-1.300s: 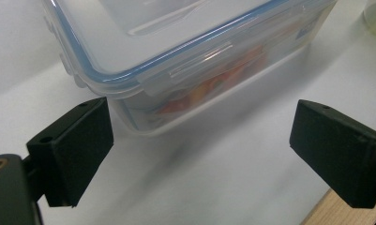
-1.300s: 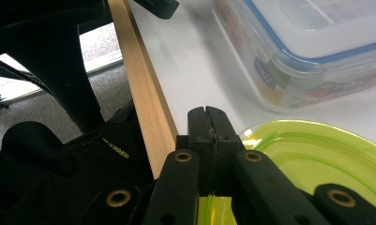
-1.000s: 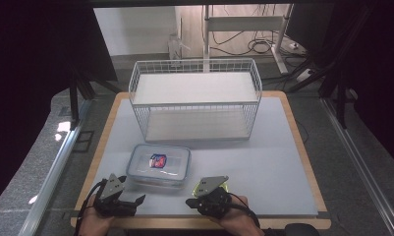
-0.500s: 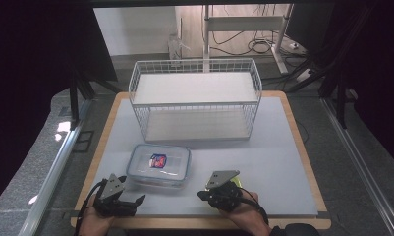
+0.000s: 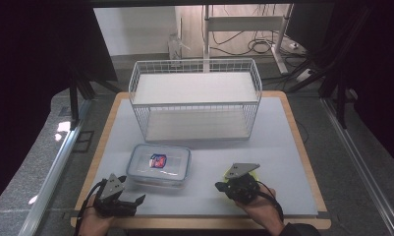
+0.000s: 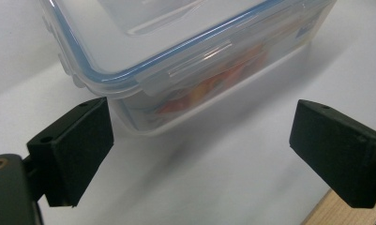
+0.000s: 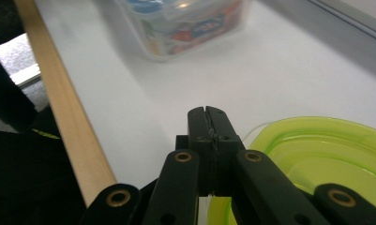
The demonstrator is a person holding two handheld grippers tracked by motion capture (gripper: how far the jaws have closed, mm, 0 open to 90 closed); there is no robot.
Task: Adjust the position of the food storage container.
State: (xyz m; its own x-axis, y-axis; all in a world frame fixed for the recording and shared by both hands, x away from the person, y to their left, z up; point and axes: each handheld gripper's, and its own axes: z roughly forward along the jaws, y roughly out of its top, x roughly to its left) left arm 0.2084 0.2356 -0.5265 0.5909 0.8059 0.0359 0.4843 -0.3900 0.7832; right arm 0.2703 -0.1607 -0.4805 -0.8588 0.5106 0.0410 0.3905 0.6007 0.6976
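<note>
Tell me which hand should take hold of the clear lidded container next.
Left, probably. The left tool is open, its jaws spread right before the clear lidded container. The right tool is shut beside a green lid, with the container farther off.

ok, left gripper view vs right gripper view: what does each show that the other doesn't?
Left gripper view: its own tongs wide open, just short of the clear container, whose blue-sealed lid and side latch show close up.

Right gripper view: its tongs pressed shut, beside a green lid lying flat, plus the table's wooden edge.

Both: the same clear container with colourful contents on the white table surface.
</note>
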